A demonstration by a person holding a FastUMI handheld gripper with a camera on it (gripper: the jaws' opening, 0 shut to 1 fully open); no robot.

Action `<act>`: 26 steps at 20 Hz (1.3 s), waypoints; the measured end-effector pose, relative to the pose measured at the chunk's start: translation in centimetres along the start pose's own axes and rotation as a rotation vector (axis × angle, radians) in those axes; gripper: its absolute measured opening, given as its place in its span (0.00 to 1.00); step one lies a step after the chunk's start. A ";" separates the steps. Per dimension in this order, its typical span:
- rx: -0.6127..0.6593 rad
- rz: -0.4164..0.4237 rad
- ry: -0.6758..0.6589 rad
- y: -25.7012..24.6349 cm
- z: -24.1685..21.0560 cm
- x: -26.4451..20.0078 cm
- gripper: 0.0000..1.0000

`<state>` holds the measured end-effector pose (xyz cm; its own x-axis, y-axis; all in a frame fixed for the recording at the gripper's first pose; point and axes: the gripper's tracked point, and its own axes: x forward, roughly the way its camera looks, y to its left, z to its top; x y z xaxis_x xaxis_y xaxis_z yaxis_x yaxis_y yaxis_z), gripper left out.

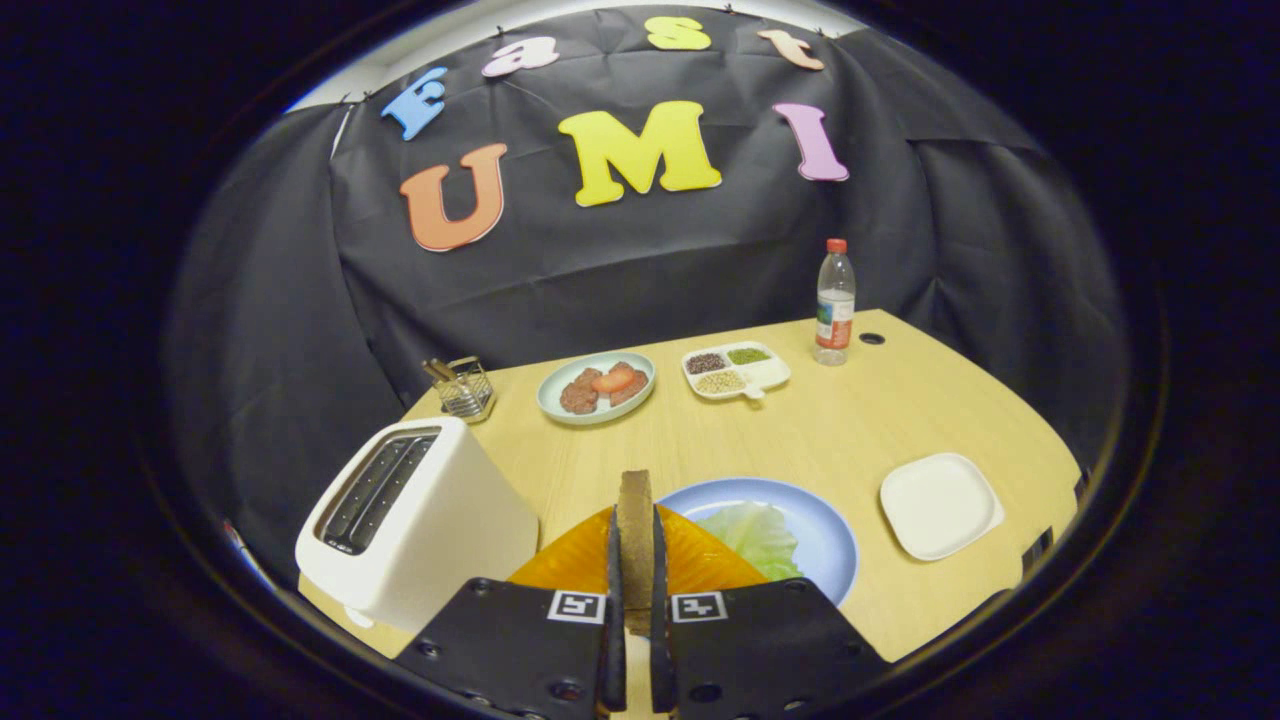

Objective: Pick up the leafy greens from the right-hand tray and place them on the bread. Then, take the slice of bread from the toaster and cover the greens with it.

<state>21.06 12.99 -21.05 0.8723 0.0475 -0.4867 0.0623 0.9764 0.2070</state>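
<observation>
My gripper [634,548] is shut on a brown slice of bread [634,505], which stands edge-on between the two fingers and pokes up past their tips. Under it lies a blue plate [832,545] with an orange-yellow slice [565,568] and a pale green lettuce leaf [755,535] lying partly on that slice. The fingers hide the middle of the plate. A white toaster [420,525] stands just left of the fingers, and its two slots look dark and empty. To the right of the plate sits a bare white square tray [940,505].
Farther back on the wooden table are a pale green plate [552,400] with meat pieces and a tomato slice, a white divided dish [770,375] of seeds, a water bottle [835,305] and a small wire holder [466,390]. Black cloth walls close the booth behind.
</observation>
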 end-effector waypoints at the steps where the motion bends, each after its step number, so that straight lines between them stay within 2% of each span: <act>1: 0.004 0.003 -0.006 -1.0 0.1 0.2 0.09; 7: 0.052 0.032 0.008 -5.1 -1.0 1.8 0.12; 10: 0.011 0.009 0.036 -6.8 -2.7 2.8 0.12; 15: -0.091 -0.025 0.003 -7.9 -3.3 3.2 0.12; 23: -0.321 -0.152 -0.032 -9.8 -5.3 3.6 0.15; 25: -0.355 -0.192 -0.039 -10.1 -5.4 3.5 0.19; 26: -0.378 -0.242 -0.040 -10.8 -5.3 3.5 0.25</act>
<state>20.92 3.71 -29.48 0.8731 -0.1922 -0.4481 0.0913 0.9672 -0.2371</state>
